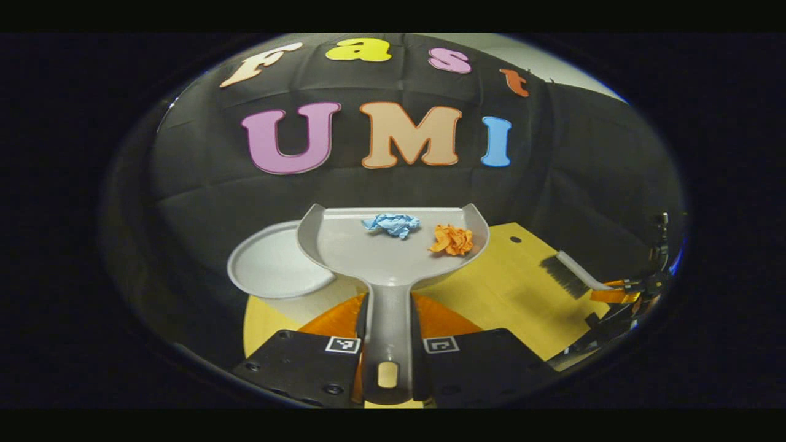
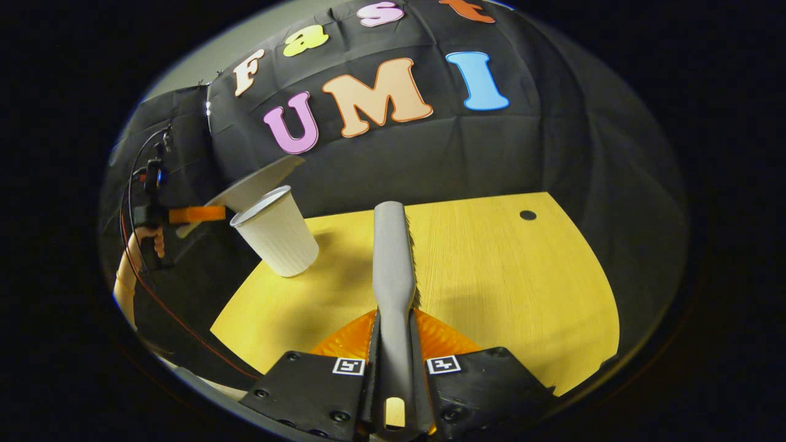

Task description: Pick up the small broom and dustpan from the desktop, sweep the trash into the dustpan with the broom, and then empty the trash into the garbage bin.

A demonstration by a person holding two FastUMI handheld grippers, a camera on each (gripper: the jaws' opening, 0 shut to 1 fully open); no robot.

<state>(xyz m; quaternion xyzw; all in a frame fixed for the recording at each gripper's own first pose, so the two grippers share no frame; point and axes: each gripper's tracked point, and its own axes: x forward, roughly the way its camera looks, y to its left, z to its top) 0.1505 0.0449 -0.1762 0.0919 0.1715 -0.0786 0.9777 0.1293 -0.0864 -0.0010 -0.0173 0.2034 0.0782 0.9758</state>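
Left gripper (image 1: pixel 388 344): I have both fingers pinched on the dustpan (image 1: pixel 393 258) handle. The pan is raised, its left edge over the rim of the white garbage bin (image 1: pixel 270 270). Inside the pan: blue paper wad (image 1: pixel 392 224), orange paper wad (image 1: pixel 452 239), both near its front edge.

Right gripper (image 2: pixel 393 362): I have it clamped on the broom (image 2: pixel 393 258) handle, held above the yellow desktop (image 2: pixel 491 270), right of the garbage bin (image 2: pixel 276 236).
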